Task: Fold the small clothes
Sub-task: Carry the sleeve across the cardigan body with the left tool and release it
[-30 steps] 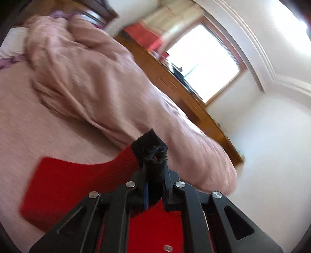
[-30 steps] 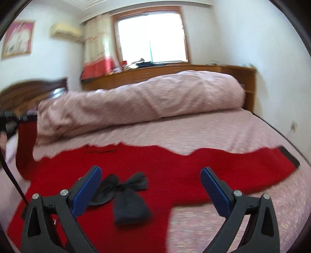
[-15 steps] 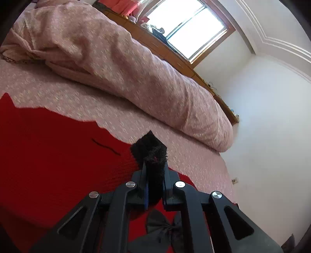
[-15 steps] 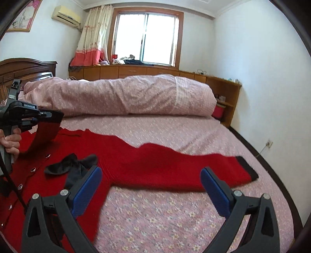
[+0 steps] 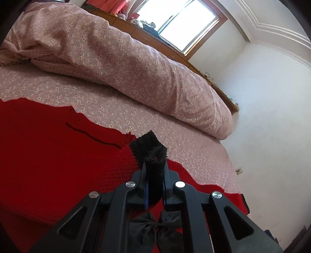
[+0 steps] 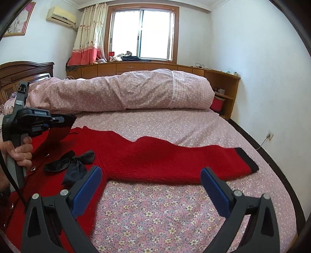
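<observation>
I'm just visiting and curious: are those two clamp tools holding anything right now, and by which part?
The left gripper pinches the red sweater by its black sleeve cuff. The right gripper is open, holding nothing.

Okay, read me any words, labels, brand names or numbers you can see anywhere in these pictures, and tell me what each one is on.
Pale lettering on the black body of the left tool, right wrist view: a short label, too small and blurred to read.
Framed picture on the wall: no lettering legible.
Air conditioner: no brand mark legible.
Red sweater, bedsheet: no text.
Left wrist view: nothing to read.
</observation>
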Demonstrator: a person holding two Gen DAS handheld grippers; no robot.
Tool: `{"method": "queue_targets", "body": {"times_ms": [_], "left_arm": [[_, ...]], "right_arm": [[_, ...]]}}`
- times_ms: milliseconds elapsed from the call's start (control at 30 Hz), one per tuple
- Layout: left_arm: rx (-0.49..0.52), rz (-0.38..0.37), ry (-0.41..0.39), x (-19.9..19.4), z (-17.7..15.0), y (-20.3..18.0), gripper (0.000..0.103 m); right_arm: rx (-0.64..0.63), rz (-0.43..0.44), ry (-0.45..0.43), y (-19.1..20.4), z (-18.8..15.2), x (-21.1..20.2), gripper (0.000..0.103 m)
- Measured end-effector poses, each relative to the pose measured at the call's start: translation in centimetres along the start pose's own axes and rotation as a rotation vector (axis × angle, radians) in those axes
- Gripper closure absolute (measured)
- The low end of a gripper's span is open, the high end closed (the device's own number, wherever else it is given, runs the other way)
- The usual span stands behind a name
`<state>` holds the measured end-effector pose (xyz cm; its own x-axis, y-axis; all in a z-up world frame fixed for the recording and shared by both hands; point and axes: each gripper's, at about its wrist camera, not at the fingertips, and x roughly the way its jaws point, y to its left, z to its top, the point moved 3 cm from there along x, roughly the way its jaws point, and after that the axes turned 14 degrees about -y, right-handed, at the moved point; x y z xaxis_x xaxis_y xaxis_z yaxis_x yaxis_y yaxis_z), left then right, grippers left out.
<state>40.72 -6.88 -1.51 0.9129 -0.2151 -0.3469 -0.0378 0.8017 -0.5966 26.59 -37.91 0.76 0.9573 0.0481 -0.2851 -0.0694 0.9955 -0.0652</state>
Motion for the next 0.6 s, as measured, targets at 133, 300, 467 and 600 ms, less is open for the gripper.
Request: {"method": "queue_targets", "body": {"times_ms": [133, 300, 467, 600], "left_arm": [[0.007, 0.003, 0.019, 1.1, -1.1, -0.1, 0.1], [0.076, 0.021, 0.061, 2.1, -3.4, -0.3, 0.1], [0.124, 0.035, 0.1, 2.2, -5.6, -0.6, 0.098], [0.13, 0.022, 0.14, 1.9, -6.0, -1.2, 0.091]], "right_arm": [[0.005, -0.01, 0.012, -0.1, -0.1, 0.2, 0.0], [0.029, -0.017, 0.013, -0.6, -0.1, 0.3, 0.0], [0.062, -0.018, 0.024, -1.3, -0.2, 0.5, 0.0], [0.063, -0.022, 0.033, -1.4, -0.5, 0.7, 0.0]]}}
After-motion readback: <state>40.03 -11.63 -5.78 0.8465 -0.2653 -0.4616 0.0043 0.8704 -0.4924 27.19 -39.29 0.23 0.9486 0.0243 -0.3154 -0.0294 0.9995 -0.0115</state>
